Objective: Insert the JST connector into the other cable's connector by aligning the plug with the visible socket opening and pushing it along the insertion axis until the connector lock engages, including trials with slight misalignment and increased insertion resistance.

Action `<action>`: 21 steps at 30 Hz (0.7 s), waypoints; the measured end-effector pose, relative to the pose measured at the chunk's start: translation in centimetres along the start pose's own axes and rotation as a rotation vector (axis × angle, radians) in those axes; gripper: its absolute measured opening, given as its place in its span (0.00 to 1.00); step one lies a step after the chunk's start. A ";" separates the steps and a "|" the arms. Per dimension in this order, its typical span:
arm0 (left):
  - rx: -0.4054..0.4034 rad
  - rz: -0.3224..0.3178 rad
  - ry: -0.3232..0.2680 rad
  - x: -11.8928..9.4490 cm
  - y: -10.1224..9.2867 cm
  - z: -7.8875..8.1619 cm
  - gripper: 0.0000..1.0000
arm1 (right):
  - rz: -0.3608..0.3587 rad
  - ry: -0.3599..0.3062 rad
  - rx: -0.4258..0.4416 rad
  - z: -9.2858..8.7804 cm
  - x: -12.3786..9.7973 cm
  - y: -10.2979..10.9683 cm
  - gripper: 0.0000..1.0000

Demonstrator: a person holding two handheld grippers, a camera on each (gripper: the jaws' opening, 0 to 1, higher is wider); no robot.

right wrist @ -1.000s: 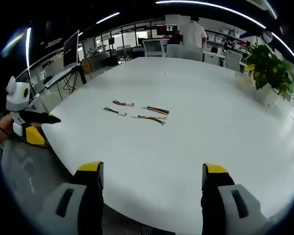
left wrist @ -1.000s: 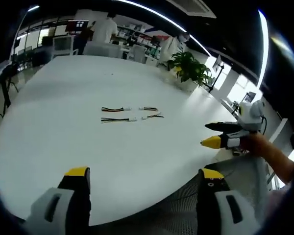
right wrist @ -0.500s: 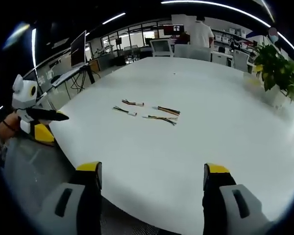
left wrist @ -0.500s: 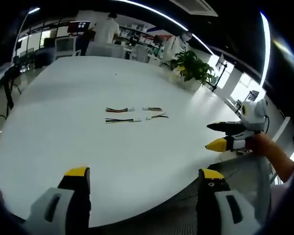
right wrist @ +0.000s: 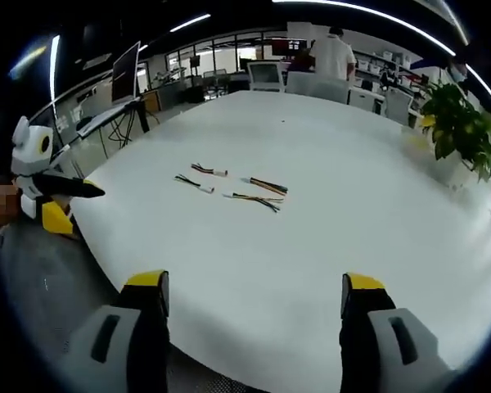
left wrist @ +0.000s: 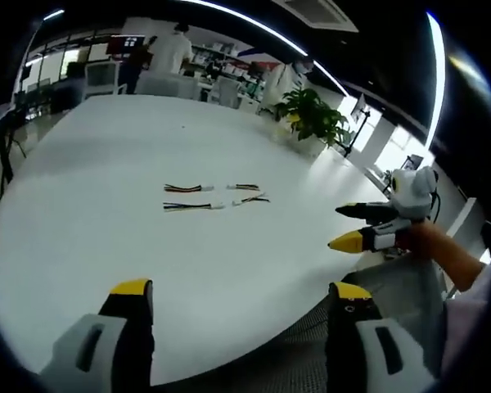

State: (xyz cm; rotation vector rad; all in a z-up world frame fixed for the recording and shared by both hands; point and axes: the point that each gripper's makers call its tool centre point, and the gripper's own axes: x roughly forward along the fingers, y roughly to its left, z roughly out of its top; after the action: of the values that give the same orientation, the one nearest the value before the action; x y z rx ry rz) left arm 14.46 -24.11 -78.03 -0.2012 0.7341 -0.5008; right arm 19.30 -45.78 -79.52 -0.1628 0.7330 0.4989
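A white table [right wrist: 376,213] carries four short cables [right wrist: 229,184] lying close together near its middle.

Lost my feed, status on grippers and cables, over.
Left gripper and right gripper open, empty, short of the cables. Four cables lie unmated on the white table. Nothing in the way.

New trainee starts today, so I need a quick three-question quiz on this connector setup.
1. True or false: the left gripper holds a cable.
2. How many cables lie on the table?
3. The plant stands: A) mid-table B) past the table's far edge C) between the jaws.

Key: 1. False; both it and the right gripper are open and empty. 2. Four. 3. B.
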 end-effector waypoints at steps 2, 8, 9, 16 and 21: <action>0.000 0.013 0.027 0.2 0.3 -0.4 0.86 | 0.015 0.020 0.036 -0.6 0.1 0.0 0.83; -0.020 0.010 0.042 0.4 0.2 -0.6 0.86 | 0.029 0.024 -0.003 -0.5 0.4 0.5 0.82; -0.026 0.007 0.048 0.4 0.2 -0.7 0.86 | 0.032 0.025 -0.005 -0.5 0.5 0.5 0.82; -0.045 0.037 0.046 0.3 0.8 -0.7 0.86 | 0.015 -0.010 -0.006 0.2 0.2 0.1 0.85; -0.041 0.038 0.029 0.3 0.9 -0.4 0.86 | 0.000 -0.037 0.032 0.6 -0.2 -0.5 0.84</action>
State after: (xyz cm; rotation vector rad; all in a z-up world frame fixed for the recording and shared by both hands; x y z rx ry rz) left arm 14.68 -23.48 -78.75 -0.2183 0.7756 -0.4533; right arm 19.81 -46.13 -78.99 -0.1234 0.7040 0.4893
